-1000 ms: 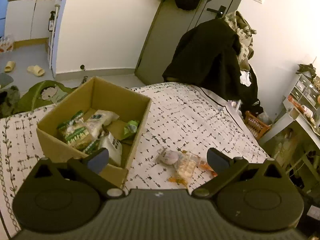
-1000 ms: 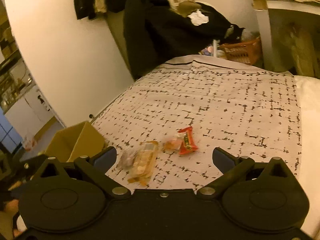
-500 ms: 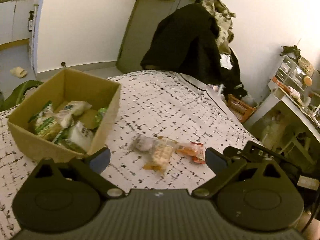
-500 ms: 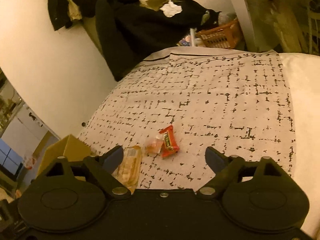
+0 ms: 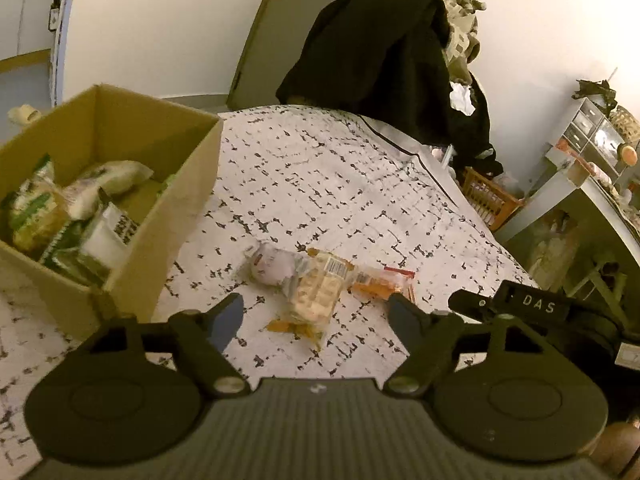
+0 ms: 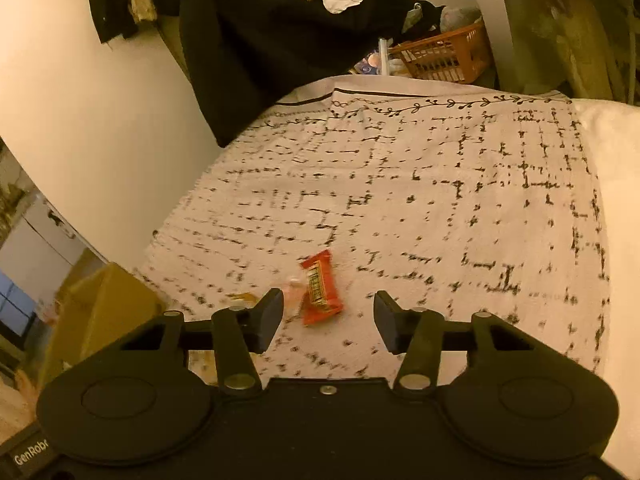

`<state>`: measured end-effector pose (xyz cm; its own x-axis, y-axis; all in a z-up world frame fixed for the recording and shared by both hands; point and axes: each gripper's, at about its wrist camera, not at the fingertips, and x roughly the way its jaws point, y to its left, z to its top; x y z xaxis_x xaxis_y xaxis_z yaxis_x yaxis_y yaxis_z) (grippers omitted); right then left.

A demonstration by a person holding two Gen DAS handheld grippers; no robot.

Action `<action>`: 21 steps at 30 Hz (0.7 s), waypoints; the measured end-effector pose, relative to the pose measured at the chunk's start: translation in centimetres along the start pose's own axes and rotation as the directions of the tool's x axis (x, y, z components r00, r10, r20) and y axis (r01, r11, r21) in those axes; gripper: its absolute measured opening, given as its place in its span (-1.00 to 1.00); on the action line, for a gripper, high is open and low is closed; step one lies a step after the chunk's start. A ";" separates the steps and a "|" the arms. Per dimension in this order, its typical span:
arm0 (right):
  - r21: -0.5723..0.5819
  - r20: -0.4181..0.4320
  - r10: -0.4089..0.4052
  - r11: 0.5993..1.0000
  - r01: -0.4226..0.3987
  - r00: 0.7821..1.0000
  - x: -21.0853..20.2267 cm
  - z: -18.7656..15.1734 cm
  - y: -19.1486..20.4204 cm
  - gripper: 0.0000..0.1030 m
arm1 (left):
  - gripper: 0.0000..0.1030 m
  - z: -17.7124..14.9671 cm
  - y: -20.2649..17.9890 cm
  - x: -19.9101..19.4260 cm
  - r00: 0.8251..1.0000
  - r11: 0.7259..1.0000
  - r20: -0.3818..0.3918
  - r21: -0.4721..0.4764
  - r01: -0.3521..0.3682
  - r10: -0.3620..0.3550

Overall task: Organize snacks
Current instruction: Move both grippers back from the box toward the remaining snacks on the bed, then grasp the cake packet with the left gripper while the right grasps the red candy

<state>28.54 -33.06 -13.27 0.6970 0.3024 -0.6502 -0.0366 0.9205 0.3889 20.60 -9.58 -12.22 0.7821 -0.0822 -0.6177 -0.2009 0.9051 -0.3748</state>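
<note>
Both claws are closing, nothing gripped yet. The right gripper (image 6: pixel 326 316) should center on the orange bar (image 6: pixel 320 286); the left gripper (image 5: pixel 316 316) on the cracker pack (image 5: pixel 316 296), away from the bed's edge, beside the box (image 5: pixel 168 216).

Warm yellowish light, plain cream walls (image 5: pixel 160 32), big black coat (image 5: pixel 372 48) piled at the bed's (image 6: pixel 440 200) far end.

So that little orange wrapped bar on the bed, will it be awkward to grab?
Probably not heavy: the orange bar looks small and flat. Its glossy wrapper may slip or crinkle between the fingers. Lying flat on the soft bedspread, it likely won't roll, though the fabric may give underneath.
</note>
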 end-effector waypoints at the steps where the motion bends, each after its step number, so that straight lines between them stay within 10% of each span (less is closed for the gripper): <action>1: -0.006 -0.006 -0.010 1.000 0.010 1.000 0.3 0.0 -0.2 -0.13 | 0.48 -0.1 0.1 0.4 1.000 1.000 -0.001 0.003 -0.001 0.001; 21: -0.120 -0.067 -0.018 0.993 0.010 0.998 4.7 -0.2 1.1 -0.15 | 0.36 -1.3 1.0 7.4 0.998 1.000 -0.067 0.020 0.015 -0.013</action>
<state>31.68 -30.61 -16.04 0.6479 0.3014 -0.6995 -0.1154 0.9466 0.3010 25.37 -9.83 -18.09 0.7435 -0.1218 -0.6575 -0.1778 0.9119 -0.3699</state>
